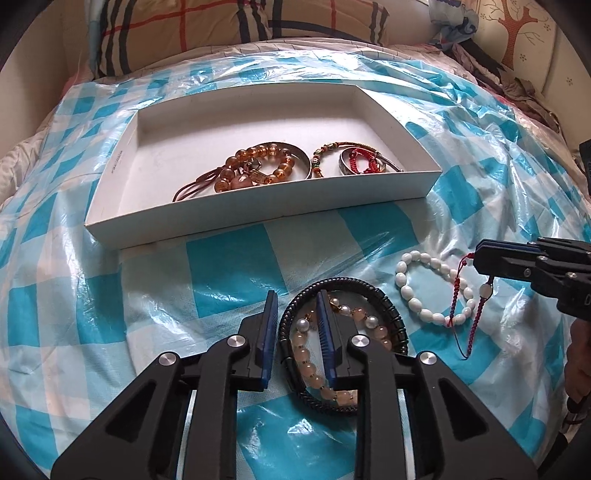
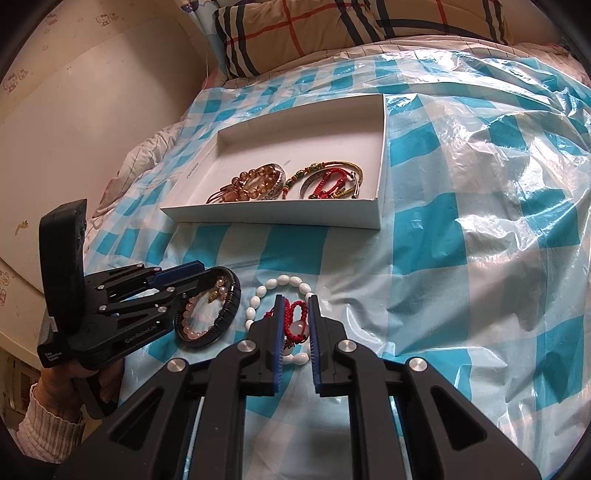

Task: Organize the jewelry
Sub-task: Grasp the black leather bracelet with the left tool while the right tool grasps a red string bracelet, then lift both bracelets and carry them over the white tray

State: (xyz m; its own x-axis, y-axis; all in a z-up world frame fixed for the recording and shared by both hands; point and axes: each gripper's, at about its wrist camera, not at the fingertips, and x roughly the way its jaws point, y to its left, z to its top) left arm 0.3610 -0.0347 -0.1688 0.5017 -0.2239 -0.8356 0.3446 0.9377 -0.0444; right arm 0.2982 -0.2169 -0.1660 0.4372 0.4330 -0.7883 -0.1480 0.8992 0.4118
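A: What lies on the bed?

B: A blue-and-white checked plastic sheet (image 1: 229,258) covers the bedding. On it stands a shallow white box (image 1: 258,218), open at the top. Inside, toward its near wall, lie an amber bead bracelet (image 1: 255,166), a silver bangle (image 1: 301,162) partly under it, a green-and-gold cord bracelet (image 1: 321,158), and a red cord bracelet (image 1: 364,164) over a second metal bangle.

A: And outside the box?

B: Three pieces, on the sheet in front of it. A black coiled bracelet (image 1: 391,314) with a pink-and-pearl bead bracelet (image 1: 306,362) lying inside its ring; to the right of these, a white bead bracelet (image 1: 417,291).

A: State of the left gripper (image 1: 297,306)?

B: Its jaws stand slightly apart. The left one is outside the black ring, the right one inside it, so the black band and part of the pink beads lie between them. The pads do not appear to press on either.

A: The right gripper (image 2: 295,306)?

B: Narrowly apart, clamped on a red braided cord (image 2: 297,317) that carries a pale round bead; the cord's tail trails across the white bead bracelet.

A: Anything else?

B: A plaid pillow (image 2: 295,33) sits at the head of the bed. A hand in a knitted cuff (image 2: 74,384) grips the left tool's handle.
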